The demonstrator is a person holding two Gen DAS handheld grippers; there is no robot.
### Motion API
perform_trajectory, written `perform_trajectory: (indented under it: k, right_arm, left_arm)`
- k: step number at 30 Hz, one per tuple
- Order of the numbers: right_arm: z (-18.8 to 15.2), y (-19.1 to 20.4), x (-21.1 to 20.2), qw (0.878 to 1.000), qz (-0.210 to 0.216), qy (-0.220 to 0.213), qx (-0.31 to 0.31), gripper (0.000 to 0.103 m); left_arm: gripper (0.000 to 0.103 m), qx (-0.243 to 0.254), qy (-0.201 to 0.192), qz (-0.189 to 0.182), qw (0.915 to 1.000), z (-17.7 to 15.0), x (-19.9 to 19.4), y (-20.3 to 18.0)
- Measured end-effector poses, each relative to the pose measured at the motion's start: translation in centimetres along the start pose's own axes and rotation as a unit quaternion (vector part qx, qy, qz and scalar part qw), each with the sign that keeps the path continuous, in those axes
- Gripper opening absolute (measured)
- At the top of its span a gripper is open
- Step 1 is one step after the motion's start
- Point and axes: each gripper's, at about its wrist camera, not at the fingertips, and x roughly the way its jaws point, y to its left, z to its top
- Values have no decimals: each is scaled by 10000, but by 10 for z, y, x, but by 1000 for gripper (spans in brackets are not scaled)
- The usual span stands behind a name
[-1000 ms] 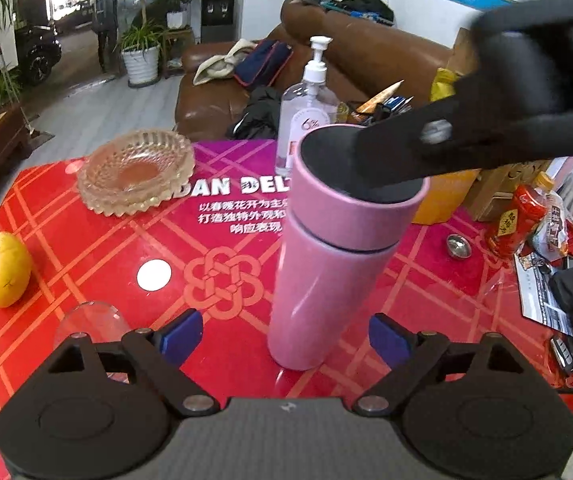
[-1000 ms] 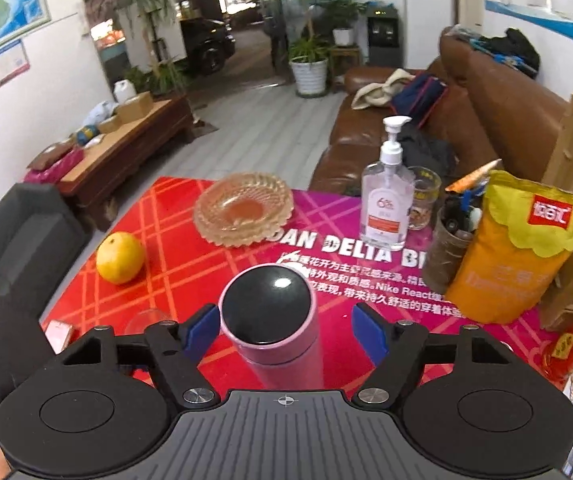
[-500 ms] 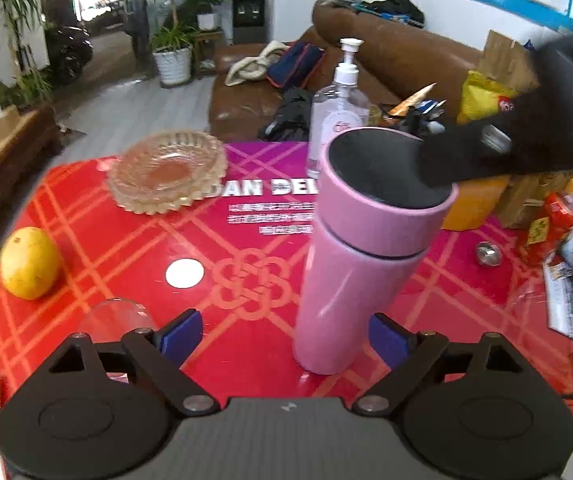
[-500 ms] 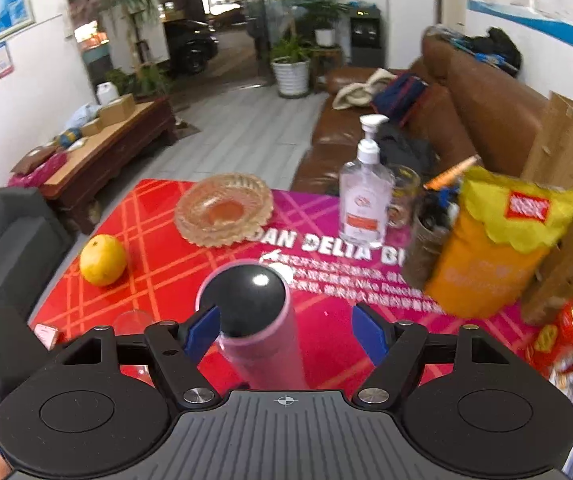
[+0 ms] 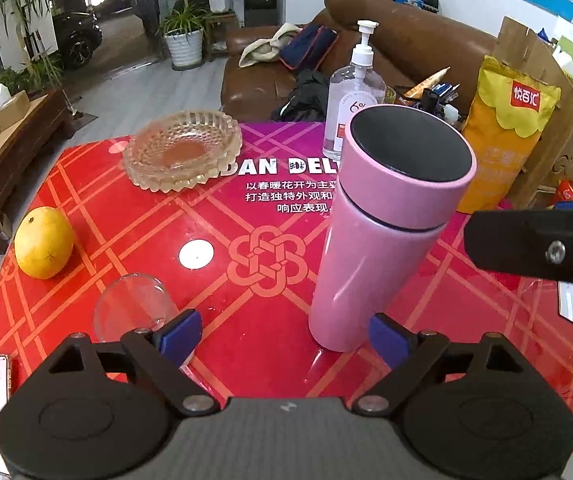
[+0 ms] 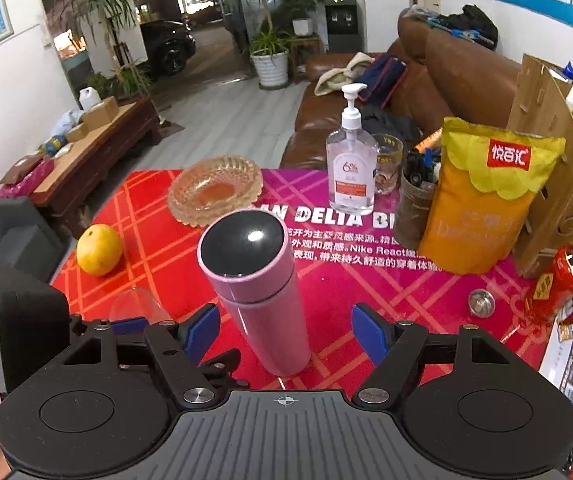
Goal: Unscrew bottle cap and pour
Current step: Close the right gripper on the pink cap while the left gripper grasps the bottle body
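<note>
Pink bottle (image 5: 370, 240): upright on the red table (image 5: 134, 216), cap (image 5: 408, 168) seated, a dark seam showing beneath it; stands just ahead of the left gripper (image 5: 282, 336), toward its right finger, close to that finger's blue pad but apparently not touching. Left gripper: fingers spread wide, holding nothing. Right gripper (image 6: 284, 334): fingers likewise spread, empty, the bottle standing between and ahead of them, nearer the left finger, with its cap above the fingertips. Empty glass (image 5: 134, 312): just ahead of the left gripper's left finger, partly hidden behind that pad. Risks, as judged: the bottle is tall and narrow, so a one-sided touch from either pad is likely to tip or skid it across the glossy top; closing the left gripper off-centre pushes the body sideways before the grip forms. The glass sits close enough to the left finger to be knocked over or struck. The two grippers work near each other and could collide at the cap. Further out: orange (image 5: 44, 242) to the left, glass ashtray (image 5: 182, 152) beyond, pump bottle (image 5: 352, 104) behind the cap, yellow bag (image 5: 506, 132) to the right, all well apart.
</note>
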Motion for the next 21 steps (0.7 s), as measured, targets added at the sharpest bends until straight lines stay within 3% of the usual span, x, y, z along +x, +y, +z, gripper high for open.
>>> perform_trajectory:
  k: [12, 17, 21]
  right_arm:
    - [13, -3, 4, 9997, 172, -92, -129, 75]
    - [19, -4, 6, 9995, 243, -131, -182, 75]
    - [23, -5, 7, 9992, 300, -162, -225, 75]
  left_arm:
    - [92, -50, 166, 14, 9998, -11, 7, 3]
    - [92, 124, -268, -144, 9995, -19, 16, -6]
    - [77, 451, -437, -116, 9980, -20, 27, -22]
